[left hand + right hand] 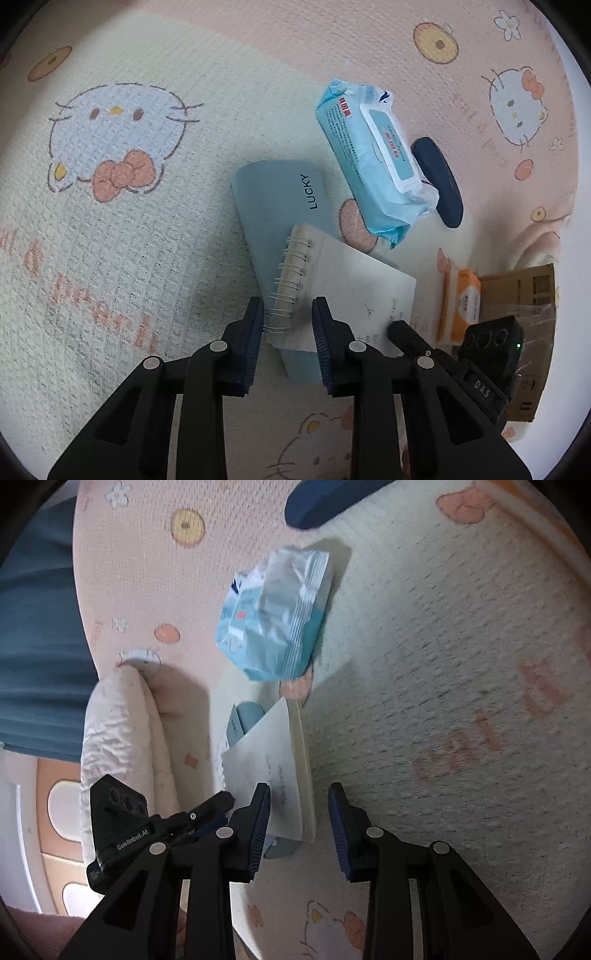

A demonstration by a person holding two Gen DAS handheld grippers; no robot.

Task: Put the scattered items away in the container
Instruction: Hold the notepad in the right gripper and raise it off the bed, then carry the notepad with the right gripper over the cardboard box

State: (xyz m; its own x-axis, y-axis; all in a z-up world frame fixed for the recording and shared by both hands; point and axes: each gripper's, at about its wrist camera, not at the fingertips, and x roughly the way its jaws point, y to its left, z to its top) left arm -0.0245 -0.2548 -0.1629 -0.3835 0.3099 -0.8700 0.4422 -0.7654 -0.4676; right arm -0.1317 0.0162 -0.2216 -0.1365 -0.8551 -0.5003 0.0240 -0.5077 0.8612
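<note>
A white spiral notebook [343, 288] lies on a light-blue case marked LUCKY [280, 199] on the cartoon-print mat. My left gripper [287, 306] points down at the notebook's spiral corner, open, one pad beside the coils and the other over the page. A finger [399, 328] of my right gripper rests at the notebook's other edge. In the right wrist view the right gripper [299, 790] is open astride the notebook's [273, 760] near corner, its right pad clear of the paper. A blue wet-wipes pack [369, 162] and a dark-blue glasses case [439, 181] lie beyond.
A brown cardboard box [517, 291] stands at the right with an orange tissue pack [461, 302] beside it. A white cushion [118, 738] and blue fabric [37, 627] lie at the left of the right wrist view. The mat [129, 240] stretches bare to the left.
</note>
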